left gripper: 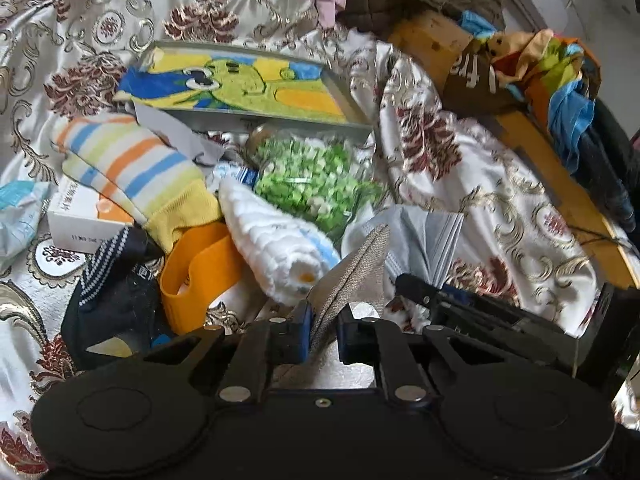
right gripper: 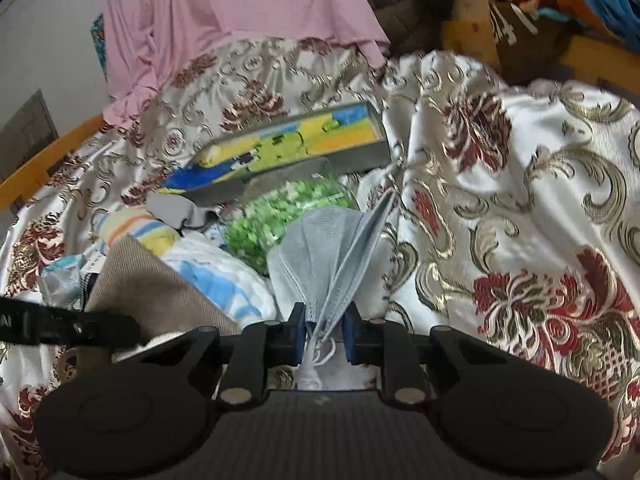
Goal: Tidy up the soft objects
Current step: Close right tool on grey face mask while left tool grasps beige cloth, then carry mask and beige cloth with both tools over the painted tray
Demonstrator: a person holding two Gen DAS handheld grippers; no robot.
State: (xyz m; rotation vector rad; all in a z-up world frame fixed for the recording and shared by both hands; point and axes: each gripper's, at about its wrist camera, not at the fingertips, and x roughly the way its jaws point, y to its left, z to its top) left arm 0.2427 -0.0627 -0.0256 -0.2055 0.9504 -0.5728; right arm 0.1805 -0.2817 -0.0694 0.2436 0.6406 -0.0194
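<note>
My left gripper (left gripper: 324, 322) has its jaws narrowly apart with a grey-brown woven cloth (left gripper: 352, 276) standing between them; it touches the left pad. My right gripper (right gripper: 325, 330) is shut on a grey face mask (right gripper: 320, 256), held just above the bed. The mask also shows in the left wrist view (left gripper: 420, 240). A grey tray (left gripper: 344, 92) holds a yellow-green cartoon towel (left gripper: 240, 84). In front lie a striped sock (left gripper: 132, 168), a white quilted cloth (left gripper: 272, 236), an orange band (left gripper: 200, 276) and a dark sock (left gripper: 116, 292).
A bag of green pieces (left gripper: 312, 176) lies below the tray. A white box (left gripper: 80, 220) sits at left. A pink garment (right gripper: 240, 12) lies at the back of the floral bedspread (right gripper: 520, 200). Colourful bags (left gripper: 540, 72) hang on the wooden frame (left gripper: 560, 184) at right.
</note>
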